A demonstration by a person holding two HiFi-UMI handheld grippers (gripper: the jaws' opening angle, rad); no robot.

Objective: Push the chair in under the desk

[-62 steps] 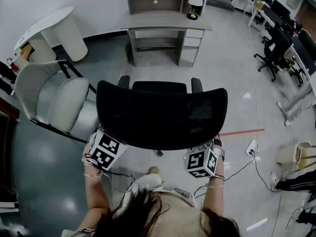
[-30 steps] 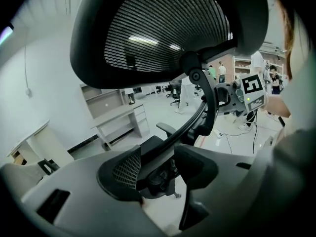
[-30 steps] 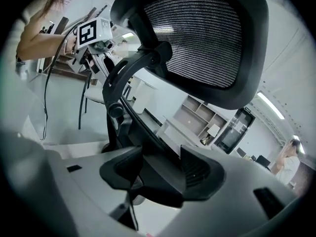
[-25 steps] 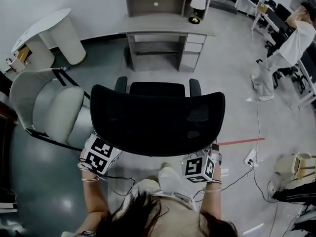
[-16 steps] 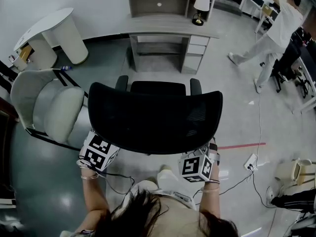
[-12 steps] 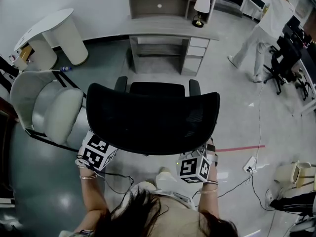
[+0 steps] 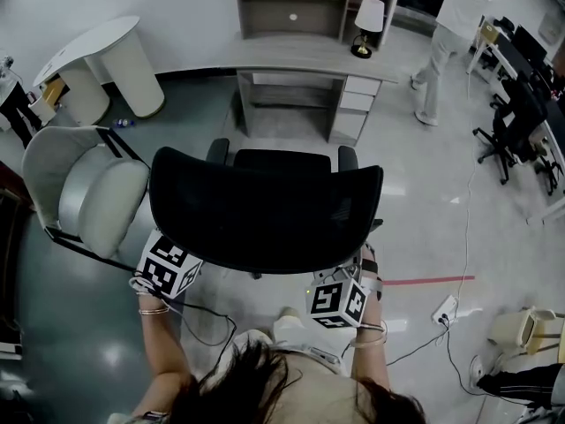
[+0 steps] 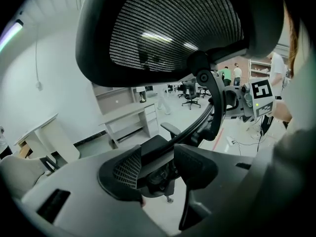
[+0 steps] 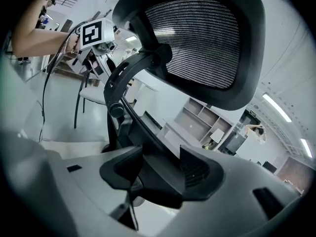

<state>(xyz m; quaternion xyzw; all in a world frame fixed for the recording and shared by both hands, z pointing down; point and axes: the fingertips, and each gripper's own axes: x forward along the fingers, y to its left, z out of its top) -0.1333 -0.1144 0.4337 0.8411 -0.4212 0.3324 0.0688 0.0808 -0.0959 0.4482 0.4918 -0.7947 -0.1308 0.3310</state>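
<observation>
A black mesh office chair [image 7: 265,206] stands in the middle of the head view with its backrest toward me and its seat facing the grey desk [image 7: 291,60] just beyond. Under the backrest's left corner sits my left gripper's marker cube [image 7: 168,265]. The right one's cube [image 7: 335,300] is under the right corner. In the left gripper view my left gripper [image 8: 158,169] is shut on a black part of the chair's back frame. My right gripper [image 9: 158,174] likewise holds a black frame part between its jaws.
A white armchair [image 7: 88,188] stands close on the chair's left and a round white table [image 7: 101,60] behind it. A lamp [image 7: 368,16] sits on the desk's right end. A person [image 7: 450,25] stands at the back right near office chairs [image 7: 521,122]. Cables and a power strip [image 7: 444,307] lie on the right floor.
The chair and both grippers have moved forward, closing the gap to the desk. The person at the right has walked toward the back of the room.
</observation>
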